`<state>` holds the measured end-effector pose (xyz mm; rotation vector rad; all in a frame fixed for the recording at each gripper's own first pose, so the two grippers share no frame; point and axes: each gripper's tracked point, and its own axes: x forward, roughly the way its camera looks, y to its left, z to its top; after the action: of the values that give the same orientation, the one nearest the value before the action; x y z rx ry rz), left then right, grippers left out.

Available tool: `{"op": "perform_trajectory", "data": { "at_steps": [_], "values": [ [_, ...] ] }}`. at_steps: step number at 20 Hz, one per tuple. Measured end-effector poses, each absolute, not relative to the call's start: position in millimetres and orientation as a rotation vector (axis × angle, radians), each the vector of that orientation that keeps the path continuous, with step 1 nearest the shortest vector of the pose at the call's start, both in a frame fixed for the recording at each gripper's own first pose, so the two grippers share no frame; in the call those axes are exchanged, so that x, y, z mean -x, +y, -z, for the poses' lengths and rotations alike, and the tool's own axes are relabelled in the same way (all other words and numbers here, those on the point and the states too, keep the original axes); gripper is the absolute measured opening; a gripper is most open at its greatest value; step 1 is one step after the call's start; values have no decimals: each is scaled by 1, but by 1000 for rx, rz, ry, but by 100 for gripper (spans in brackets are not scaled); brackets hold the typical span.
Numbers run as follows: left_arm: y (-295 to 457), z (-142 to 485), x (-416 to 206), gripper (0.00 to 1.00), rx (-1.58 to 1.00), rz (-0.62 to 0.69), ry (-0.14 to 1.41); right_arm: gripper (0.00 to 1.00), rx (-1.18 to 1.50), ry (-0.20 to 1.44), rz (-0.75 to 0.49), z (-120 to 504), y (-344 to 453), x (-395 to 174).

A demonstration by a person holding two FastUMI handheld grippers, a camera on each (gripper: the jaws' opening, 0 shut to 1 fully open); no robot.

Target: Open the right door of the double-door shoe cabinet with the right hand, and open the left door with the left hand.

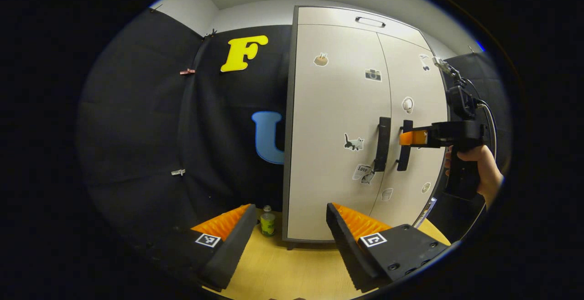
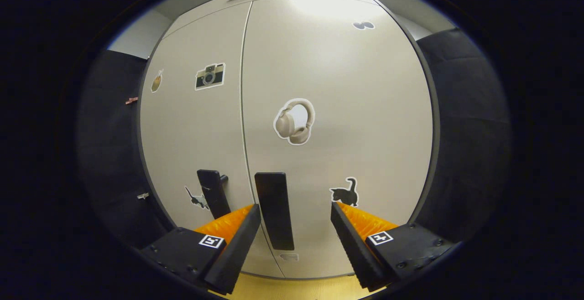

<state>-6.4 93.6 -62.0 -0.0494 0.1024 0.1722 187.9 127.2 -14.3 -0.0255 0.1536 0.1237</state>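
Right gripper (image 2: 295, 213), jaws open, w/ right door handle (image 2: 274, 210) between its fingers; left gripper (image 1: 289, 218) open, well back from shut cabinet (image 1: 337, 126).

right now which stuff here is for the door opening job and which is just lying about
For the job:
- right door handle
- left door handle
- shoe cabinet
- right tongs, open, straddling the right handle
- left tongs, open, back from the cabinet

Just lying about:
- green can on the table beside the cabinet
- stickers on the doors, such as the headphones
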Motion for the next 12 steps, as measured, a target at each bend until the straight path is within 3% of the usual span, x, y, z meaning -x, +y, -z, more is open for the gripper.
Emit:
{"op": "perform_trajectory", "data": {
  "at_steps": [3,6,7,8,9,10,12],
  "values": [
    [97,70,6,95,68,-148,118,96,18,170,-106,23,132,-195],
    [104,75,6,95,62,-151,128,69,18,175,-87,26,138,-198],
    [105,74,7,95,64,-150,125,67,11,183,-92,27,142,-197],
    [104,74,7,95,68,-146,119,55,5,193,-98,31,146,-200],
    [104,74,8,95,75,-141,117,51,0,200,-90,33,145,-199],
    [103,75,8,95,80,-137,118,41,-7,196,-79,34,145,-199],
    [103,76,8,95,80,-129,118,41,-2,203,-76,36,144,-199]
  ]
}}
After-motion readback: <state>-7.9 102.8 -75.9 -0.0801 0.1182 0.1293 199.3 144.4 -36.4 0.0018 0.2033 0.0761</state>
